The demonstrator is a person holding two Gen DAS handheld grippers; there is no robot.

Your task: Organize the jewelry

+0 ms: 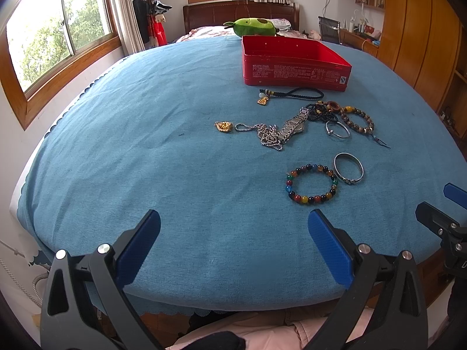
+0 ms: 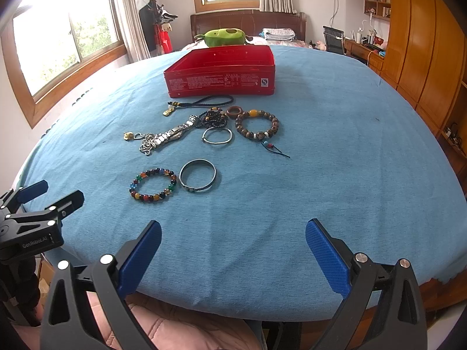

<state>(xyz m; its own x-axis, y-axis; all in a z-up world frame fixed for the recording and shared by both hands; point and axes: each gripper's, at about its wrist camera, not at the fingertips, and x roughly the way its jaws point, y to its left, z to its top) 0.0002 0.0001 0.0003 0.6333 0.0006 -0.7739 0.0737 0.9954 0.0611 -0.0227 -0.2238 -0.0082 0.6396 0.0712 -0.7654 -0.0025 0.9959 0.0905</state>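
Jewelry lies on a blue tablecloth [image 1: 146, 160]. An open red tin box [image 1: 294, 64] stands at the far side; it also shows in the right wrist view [image 2: 221, 73]. Nearest are a multicoloured bead bracelet [image 1: 312, 183] [image 2: 153, 185] and a silver bangle [image 1: 348, 167] [image 2: 198, 175]. Farther lie a silver watch [image 1: 293, 125], a chain with a gold pendant [image 1: 224, 126], a thin silver bangle [image 2: 217, 135], a brown bead bracelet [image 2: 256, 124], dark beads [image 2: 213, 118] and a black cord charm [image 2: 201, 102]. My left gripper [image 1: 233, 245] and right gripper [image 2: 233, 253] are open and empty near the front edge.
A green plush toy [image 2: 224, 36] and a bed lie behind the table. Windows are on the left, wooden cabinets [image 2: 423, 43] on the right. The right gripper shows at the right edge of the left wrist view [image 1: 446, 221]; the left gripper shows at the left of the right wrist view [image 2: 35, 218].
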